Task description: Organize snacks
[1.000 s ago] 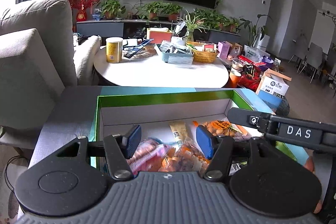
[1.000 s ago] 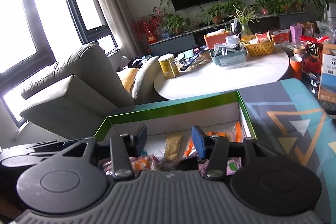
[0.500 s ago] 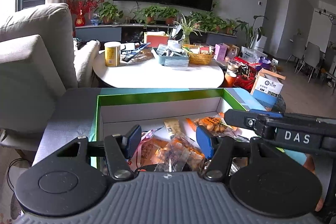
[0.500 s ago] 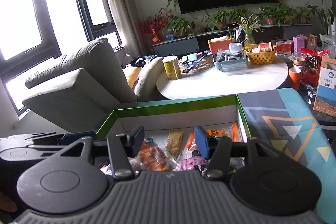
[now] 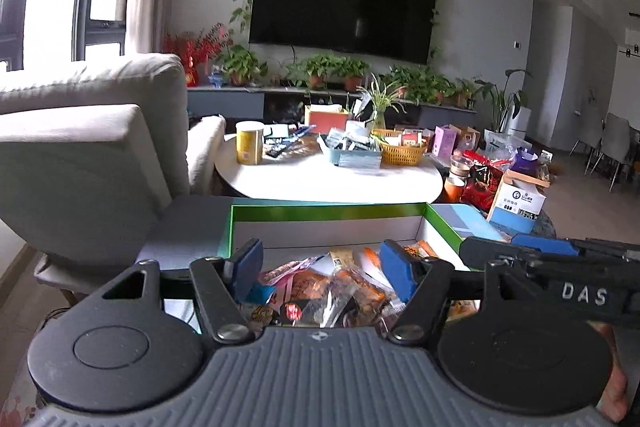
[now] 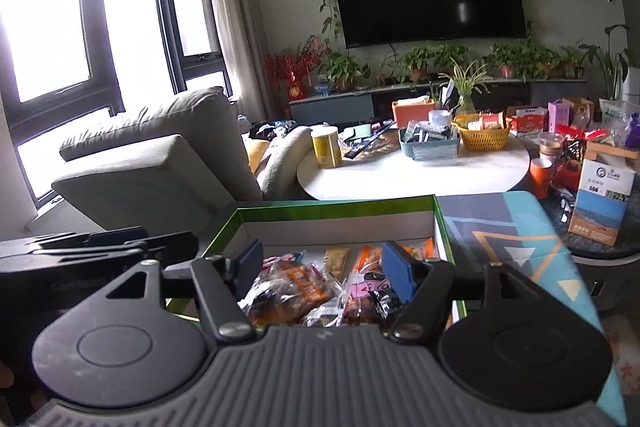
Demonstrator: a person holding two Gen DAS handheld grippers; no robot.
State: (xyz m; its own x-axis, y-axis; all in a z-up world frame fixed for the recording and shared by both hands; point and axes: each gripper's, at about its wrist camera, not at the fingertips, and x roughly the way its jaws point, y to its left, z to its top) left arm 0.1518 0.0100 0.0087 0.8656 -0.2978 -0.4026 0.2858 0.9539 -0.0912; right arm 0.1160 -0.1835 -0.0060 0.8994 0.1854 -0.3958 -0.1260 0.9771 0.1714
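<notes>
A green-rimmed box (image 5: 320, 213) with white inner walls holds several loose snack packets (image 5: 336, 293), orange, pink and clear. It also shows in the right wrist view (image 6: 336, 205), with the packets (image 6: 296, 291) piled at its near side. My left gripper (image 5: 322, 267) is open and empty above the near part of the box. My right gripper (image 6: 320, 267) is open and empty above the same pile. The right gripper's body crosses the left wrist view (image 5: 560, 279) at the right.
The box lies on a patterned grey and teal surface (image 6: 512, 239). A grey armchair (image 5: 92, 147) stands to the left. A round white table (image 5: 328, 179) behind carries a yellow can (image 5: 249, 143), a basket and trays. Cartons and bags (image 6: 600, 195) stand at the right.
Both grippers have risen and tilted up a little from the box, so more of the room shows. Both stay open and empty. The packets lie in the box.
</notes>
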